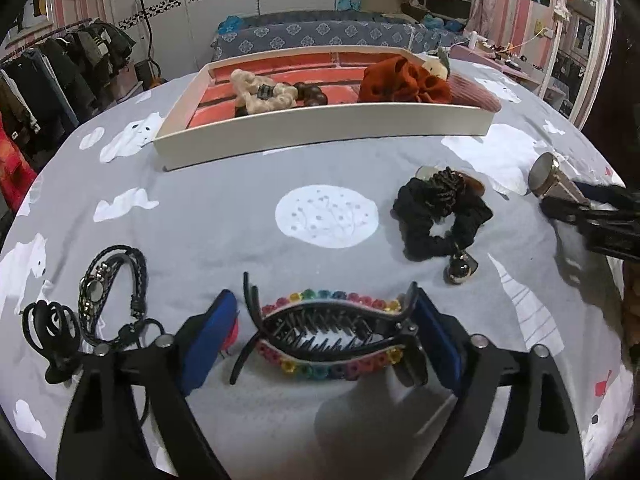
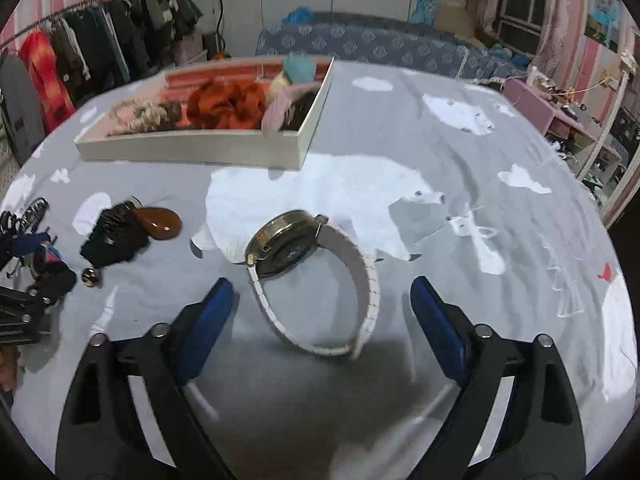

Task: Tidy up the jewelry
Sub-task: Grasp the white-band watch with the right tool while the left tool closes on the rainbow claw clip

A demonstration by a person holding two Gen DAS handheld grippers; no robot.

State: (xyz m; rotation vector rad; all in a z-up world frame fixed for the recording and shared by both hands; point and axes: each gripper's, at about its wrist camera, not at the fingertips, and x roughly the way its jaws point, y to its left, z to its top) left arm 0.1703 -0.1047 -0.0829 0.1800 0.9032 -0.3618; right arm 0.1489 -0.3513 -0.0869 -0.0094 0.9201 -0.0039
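Note:
A black hair claw with rainbow flowers (image 1: 328,336) lies on the grey bedsheet between the blue pads of my left gripper (image 1: 324,334), which is open around it. A watch with a white strap and gold case (image 2: 316,276) lies between the pads of my right gripper (image 2: 322,312), also open. The watch also shows at the right of the left wrist view (image 1: 550,176). A white tray with a red lining (image 1: 320,124) holds scrunchies and beads; it also shows in the right wrist view (image 2: 192,152).
A black scrunchie with a gold bell (image 1: 444,216) lies right of centre, with a brown clip (image 2: 160,222) beside it. A braided black bracelet (image 1: 108,292) and a black claw clip (image 1: 52,332) lie at the left. A clothes rack (image 2: 80,52) stands beyond the bed.

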